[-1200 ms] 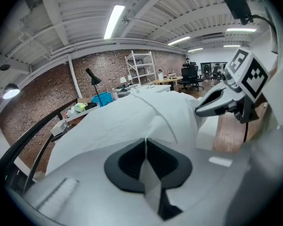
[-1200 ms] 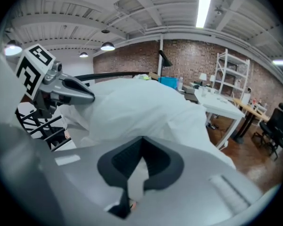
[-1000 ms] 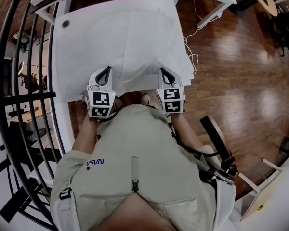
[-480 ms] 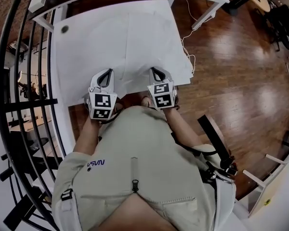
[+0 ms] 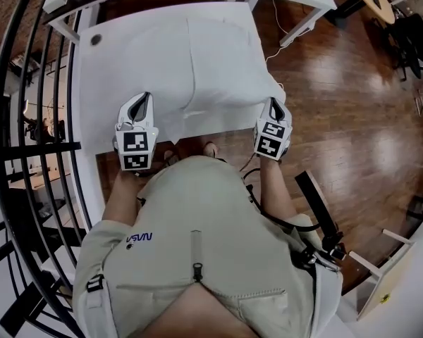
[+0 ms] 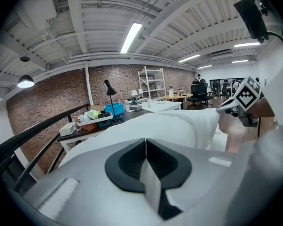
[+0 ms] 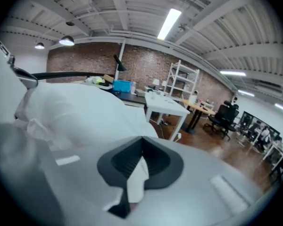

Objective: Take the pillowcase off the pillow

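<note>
Left gripper (image 5: 143, 98) and right gripper (image 5: 271, 104) pinch near edge of pillowcase (image 5: 218, 62).

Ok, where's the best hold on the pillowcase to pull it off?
Probably the near hem of the pillowcase, at both corners, from the person's side: that edge lies flat and slack while the pillow bulges farther back. The left claw and right claw pinch fabric there.

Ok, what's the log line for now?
left gripper: shut on pillowcase | right gripper: shut on pillowcase | pillowcase: not off yet, on table
</note>
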